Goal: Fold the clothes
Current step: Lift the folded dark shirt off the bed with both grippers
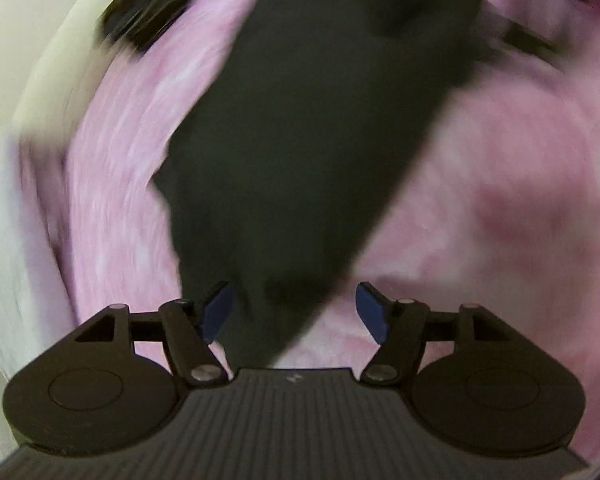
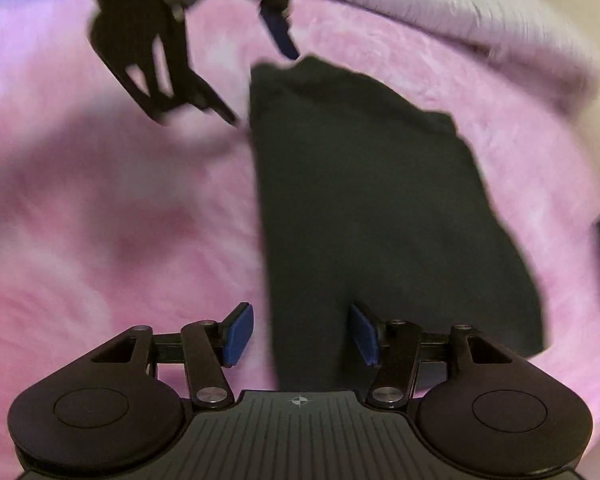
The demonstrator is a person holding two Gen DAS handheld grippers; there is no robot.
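With both hand-held grippers, left [image 1: 292, 312] and right [image 2: 300, 334], spread and empty, black garment [image 2: 372, 208] lies folded on pink fleece blanket [image 2: 100, 220]; I'd regrip its 6 o'clock edge squarely.

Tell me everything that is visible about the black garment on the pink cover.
The black garment is a plain, dark, matte cloth without visible print or seams; motion blur hides fine detail. It lies flat on the fluffy pink cover, folded into a long strip with uneven edges. Each open claw, left and right, stands over one end with pads apart, not pressing it.
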